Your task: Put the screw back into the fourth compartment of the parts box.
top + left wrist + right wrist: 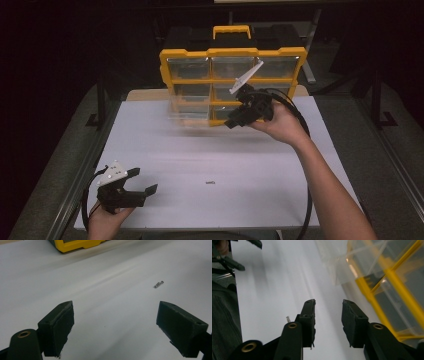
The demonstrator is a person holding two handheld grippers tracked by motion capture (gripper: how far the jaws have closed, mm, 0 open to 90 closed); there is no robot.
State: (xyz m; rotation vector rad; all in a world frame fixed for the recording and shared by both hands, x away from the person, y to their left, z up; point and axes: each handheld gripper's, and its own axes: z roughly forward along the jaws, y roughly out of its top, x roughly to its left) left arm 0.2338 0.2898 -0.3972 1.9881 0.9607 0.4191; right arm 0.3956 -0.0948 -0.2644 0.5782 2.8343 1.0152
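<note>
Hovering just in front of the yellow-framed drawer organizer [233, 85], the right gripper [235, 120] has its jaws parted with nothing between them, having released whatever it worked on; no earlier view is offered for comparison. A clear plastic drawer [189, 111] stands pulled out of the organizer's lower left bay, blurred in the high view, overhanging the white tabletop [260, 165]. Its thin transparent walls look light and slick, so a glancing touch from the black jaws could judgeably tip it off its rails or push the whole cabinet backward. The organizer is a rigid grid of yellow bars around glossy see-through bins, topped by a yellow carry handle [231, 31]. Well apart from the organizer, toward the person's side, two small metal screws [158, 284] lie together on the matte tabletop; being round-shanked, they would likely roll if brushed. The left gripper [141, 181] rests farther from the organizer still, jaws spread wide and empty, its flat pads [62, 327] dull and rubbery.
</note>
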